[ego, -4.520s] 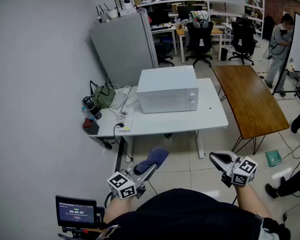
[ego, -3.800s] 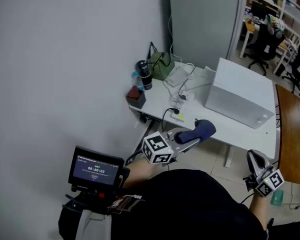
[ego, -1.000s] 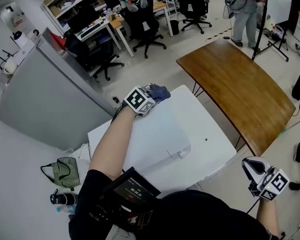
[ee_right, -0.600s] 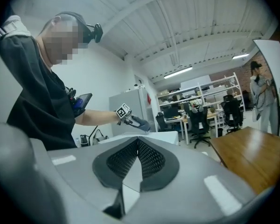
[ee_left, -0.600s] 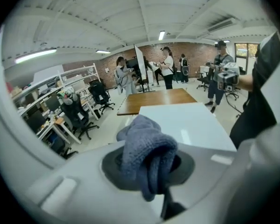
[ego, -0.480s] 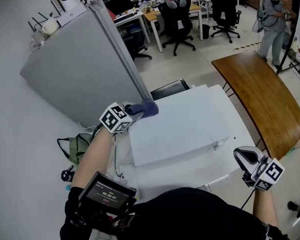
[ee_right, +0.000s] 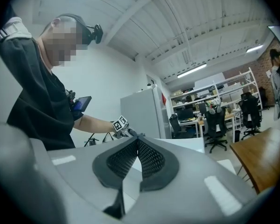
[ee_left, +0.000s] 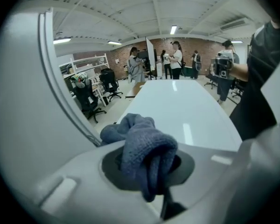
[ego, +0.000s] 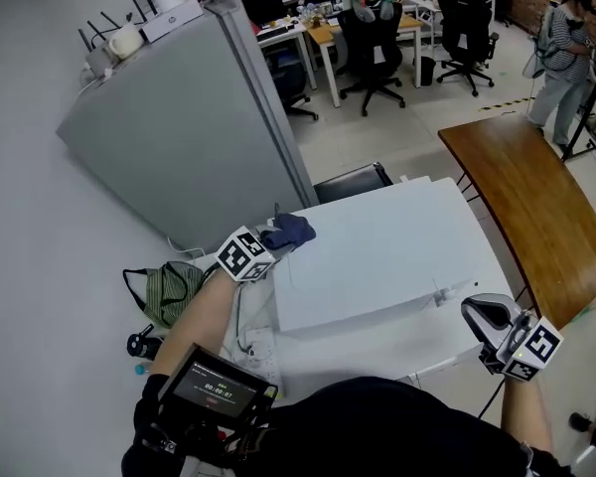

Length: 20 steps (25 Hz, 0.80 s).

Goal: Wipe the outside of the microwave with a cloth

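Evidently soft and light, the one blue cloth (ego: pixel 290 232) sits bunched in the clamped jaws of the left gripper (ego: pixel 269 243), on the top of the single microwave (ego: pixel 377 256) at its ten o'clock corner. I judge it best held by its thick fold. At four o'clock the right gripper (ego: pixel 480 315) hangs closed on nothing.

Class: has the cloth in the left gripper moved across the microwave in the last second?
Yes. The cloth has slid along the rear edge of the microwave, from its handle-side corner to the corner by the grey cabinet.
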{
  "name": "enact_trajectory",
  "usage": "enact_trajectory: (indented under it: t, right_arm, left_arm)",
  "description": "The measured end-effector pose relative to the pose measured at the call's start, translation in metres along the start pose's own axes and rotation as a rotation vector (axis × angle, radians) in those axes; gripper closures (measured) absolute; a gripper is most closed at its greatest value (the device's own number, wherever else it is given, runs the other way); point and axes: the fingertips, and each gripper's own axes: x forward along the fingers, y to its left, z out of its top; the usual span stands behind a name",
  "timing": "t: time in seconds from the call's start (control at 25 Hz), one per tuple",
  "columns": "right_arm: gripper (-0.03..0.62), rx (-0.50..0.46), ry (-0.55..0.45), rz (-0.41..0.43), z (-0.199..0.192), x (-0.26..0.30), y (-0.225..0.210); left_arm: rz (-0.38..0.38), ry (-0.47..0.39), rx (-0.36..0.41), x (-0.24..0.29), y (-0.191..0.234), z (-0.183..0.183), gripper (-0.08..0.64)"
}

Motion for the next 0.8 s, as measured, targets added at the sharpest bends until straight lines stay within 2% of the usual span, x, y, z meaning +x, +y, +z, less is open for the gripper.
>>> enact_trajectory:
  t: [0.12, 0.36, 0.48, 0.64, 0.8]
  right_arm:
    - [0.586, 0.003, 0.003, -0.074, -0.002, -0.047, -0.029]
    - [0.586, 0.014, 0.006, -0.266, -0.004, -0.161, -0.083]
    - [0.586, 0.024, 0.002, -0.348, -0.006, -0.203, -0.092]
    - [0.586, 0.035, -0.01, -0.391, -0.007, -0.218, -0.085]
    - [0.586, 0.014, -0.012, -0.315, 0.0, -0.179, -0.07]
  left_arm:
    - [-0.062, -0.019, 0.043, 0.046, -0.019, 0.054, 0.502]
    - [-0.151, -0.053, 0.169, 0.164, -0.071, 0.196, 0.502]
    - [-0.172, -0.053, 0.211, 0.2, -0.089, 0.241, 0.502]
    - [-0.188, -0.078, 0.248, 0.209, -0.103, 0.258, 0.502]
    - [-0.184, -0.13, 0.222, 0.157, -0.099, 0.232, 0.501]
